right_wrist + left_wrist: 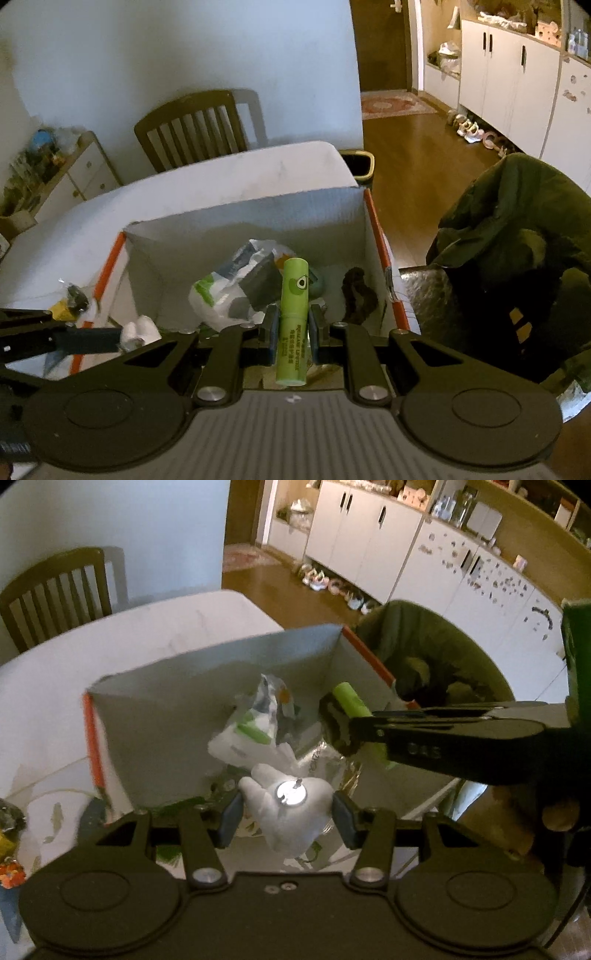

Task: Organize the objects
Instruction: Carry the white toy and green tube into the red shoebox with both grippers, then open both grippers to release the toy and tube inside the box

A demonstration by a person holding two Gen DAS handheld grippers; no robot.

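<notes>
Green lip-balm tube [292,314] clamped in my right gripper [292,328], white plush toy [286,808] clamped in my left gripper [286,812], both poised over the cardboard box [240,218] for deposit.

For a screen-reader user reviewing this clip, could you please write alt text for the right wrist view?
The right gripper clamps a green lip balm tube above an open white cardboard box with orange edges, which holds a crumpled plastic bag and a dark scrunchie. At left, the left gripper carries a white plush item. The box stands on a white table.
</notes>
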